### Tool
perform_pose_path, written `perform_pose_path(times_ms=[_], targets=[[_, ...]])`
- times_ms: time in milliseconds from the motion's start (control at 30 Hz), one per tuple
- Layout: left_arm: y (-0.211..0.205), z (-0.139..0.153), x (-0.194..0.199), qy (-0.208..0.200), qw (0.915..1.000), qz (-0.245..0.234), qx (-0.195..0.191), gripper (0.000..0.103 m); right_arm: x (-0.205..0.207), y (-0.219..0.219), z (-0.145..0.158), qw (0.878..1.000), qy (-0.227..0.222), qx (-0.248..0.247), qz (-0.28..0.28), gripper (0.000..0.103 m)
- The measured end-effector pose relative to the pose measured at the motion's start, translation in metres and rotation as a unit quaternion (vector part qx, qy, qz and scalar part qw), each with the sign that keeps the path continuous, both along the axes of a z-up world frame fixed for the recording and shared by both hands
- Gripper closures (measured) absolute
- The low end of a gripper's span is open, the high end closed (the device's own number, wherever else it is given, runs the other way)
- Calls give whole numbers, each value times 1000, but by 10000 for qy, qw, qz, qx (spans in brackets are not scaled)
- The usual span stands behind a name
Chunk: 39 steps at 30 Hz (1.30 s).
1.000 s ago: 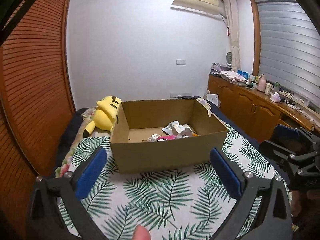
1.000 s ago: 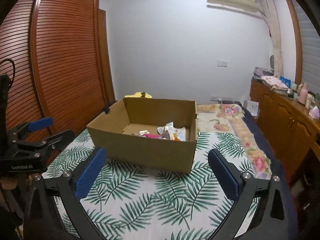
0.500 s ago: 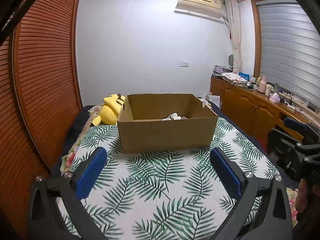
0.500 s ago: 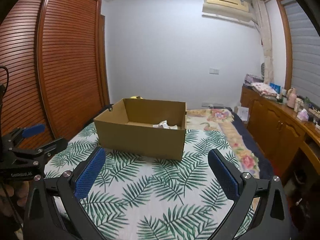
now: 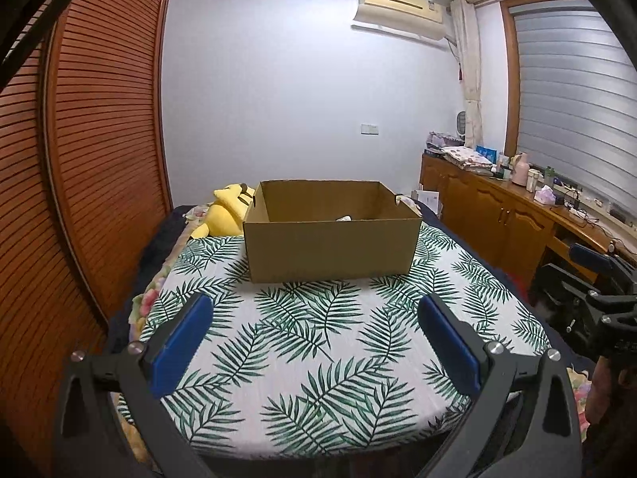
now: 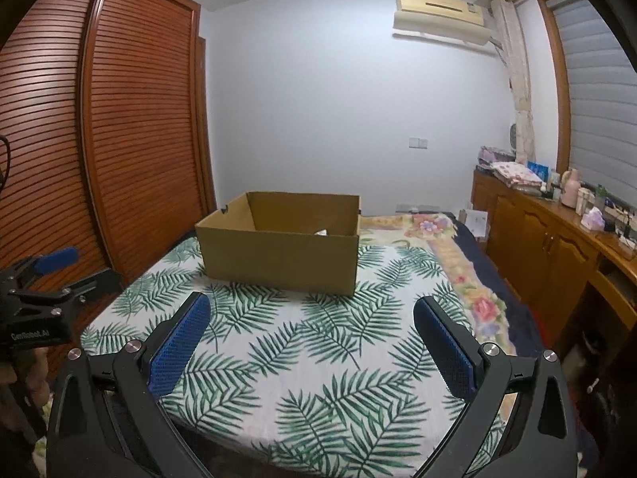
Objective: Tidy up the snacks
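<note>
both grippers, left gripper and right gripper, had pulled back, fingers spread and empty, from the upright cardboard box, its long side facing them.

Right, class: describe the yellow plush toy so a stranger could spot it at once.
Find the bed with the palm-leaf cover. An open cardboard box sits on it; the yellow plush toy lies behind the box's left corner, the only bright yellow, soft thing there.

The cardboard box stands on the bed, ahead of both tools; a plush toy lies behind its left corner.
</note>
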State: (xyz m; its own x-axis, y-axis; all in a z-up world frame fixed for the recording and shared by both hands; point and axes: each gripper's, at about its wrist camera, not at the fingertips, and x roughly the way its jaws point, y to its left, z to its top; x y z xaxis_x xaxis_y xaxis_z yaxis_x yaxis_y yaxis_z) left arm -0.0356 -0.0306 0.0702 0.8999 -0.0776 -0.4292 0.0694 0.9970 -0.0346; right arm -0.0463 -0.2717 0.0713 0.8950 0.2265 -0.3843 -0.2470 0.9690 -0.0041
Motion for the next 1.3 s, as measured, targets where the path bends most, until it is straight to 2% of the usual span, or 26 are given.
perform_pose_path(times_ms=[467, 1300], targets=[[-4, 3, -13, -117, 9999, 3, 2, 0, -10, -7, -5, 10000, 9, 6, -74, 0], [-1, -1, -12, -103, 9999, 82, -2, 0, -14, -9, -1, 9999, -60, 40, -97, 0]])
